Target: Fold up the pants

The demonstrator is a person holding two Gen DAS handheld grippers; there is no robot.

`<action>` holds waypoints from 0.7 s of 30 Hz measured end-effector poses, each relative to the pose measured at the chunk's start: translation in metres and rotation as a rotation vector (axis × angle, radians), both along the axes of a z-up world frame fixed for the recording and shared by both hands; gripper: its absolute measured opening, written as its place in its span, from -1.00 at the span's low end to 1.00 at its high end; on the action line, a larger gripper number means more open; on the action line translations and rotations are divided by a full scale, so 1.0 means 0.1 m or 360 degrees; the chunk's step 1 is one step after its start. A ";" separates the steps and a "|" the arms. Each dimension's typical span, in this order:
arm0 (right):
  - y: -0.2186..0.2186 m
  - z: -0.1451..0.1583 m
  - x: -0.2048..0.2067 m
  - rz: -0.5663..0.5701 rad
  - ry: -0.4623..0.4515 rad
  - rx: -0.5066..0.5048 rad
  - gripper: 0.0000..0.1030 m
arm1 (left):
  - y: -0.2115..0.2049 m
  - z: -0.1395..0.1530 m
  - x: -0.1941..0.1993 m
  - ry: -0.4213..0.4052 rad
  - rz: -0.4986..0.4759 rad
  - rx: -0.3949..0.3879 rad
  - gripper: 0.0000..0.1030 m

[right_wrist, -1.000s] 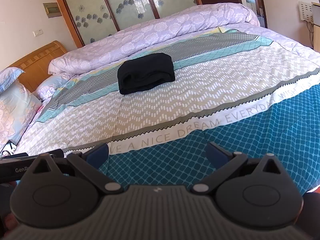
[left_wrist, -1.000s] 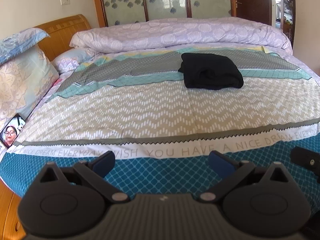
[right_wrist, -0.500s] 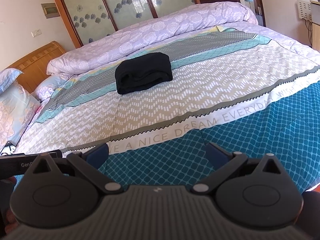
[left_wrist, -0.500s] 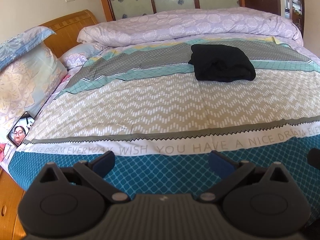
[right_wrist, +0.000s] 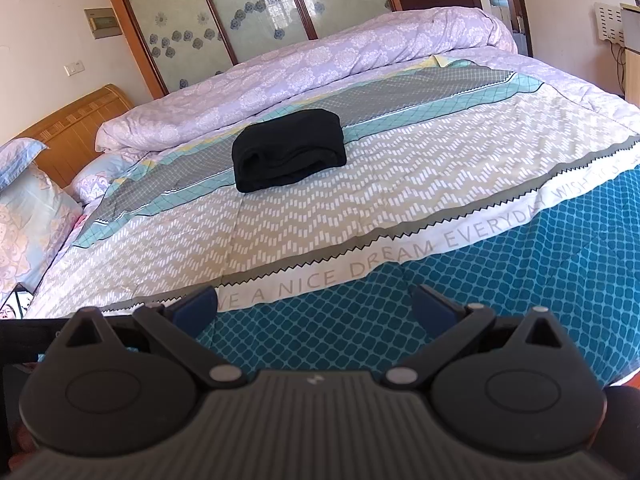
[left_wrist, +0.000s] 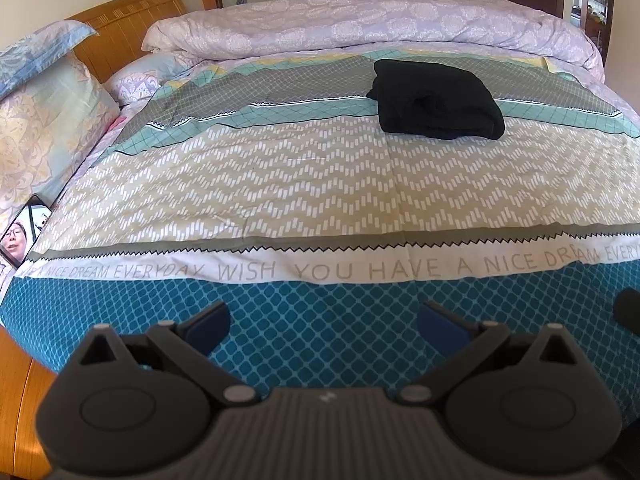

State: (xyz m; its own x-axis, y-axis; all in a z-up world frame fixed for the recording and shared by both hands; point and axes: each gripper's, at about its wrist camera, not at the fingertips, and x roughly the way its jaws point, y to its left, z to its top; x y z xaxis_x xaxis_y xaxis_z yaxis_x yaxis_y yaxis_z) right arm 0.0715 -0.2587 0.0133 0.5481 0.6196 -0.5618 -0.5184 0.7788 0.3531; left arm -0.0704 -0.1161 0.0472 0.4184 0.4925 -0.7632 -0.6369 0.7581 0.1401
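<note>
The black pants (left_wrist: pixel 436 100) lie folded in a compact bundle on the far half of the bed, on the teal and grey bands of the patterned cover (left_wrist: pixel 304 184). They also show in the right wrist view (right_wrist: pixel 288 150), left of centre. My left gripper (left_wrist: pixel 324 320) is open and empty, held over the blue front edge of the cover, far from the pants. My right gripper (right_wrist: pixel 316 306) is open and empty too, over the same blue band.
A rolled lilac duvet (left_wrist: pixel 360 32) lies along the back of the bed. Pillows (left_wrist: pixel 36 120) and a wooden headboard (left_wrist: pixel 128 24) are at the left. A phone (left_wrist: pixel 20 236) with a lit screen lies at the left edge. Wardrobe doors (right_wrist: pixel 256 12) stand behind.
Both grippers have drifted slightly; the left view has turned a little left and tilted down, so the pants sit further right in it. The pants have not moved. Both jaws stay open.
</note>
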 end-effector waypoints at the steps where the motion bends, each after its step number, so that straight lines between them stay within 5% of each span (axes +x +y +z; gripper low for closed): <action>1: 0.00 0.00 0.00 0.0003 -0.0002 0.0000 1.00 | 0.00 0.00 0.00 -0.0002 0.0003 0.0001 1.00; 21: 0.01 0.10 0.05 0.0071 -0.0063 -0.0036 1.00 | -0.01 0.02 0.01 -0.0013 -0.0010 -0.0008 1.00</action>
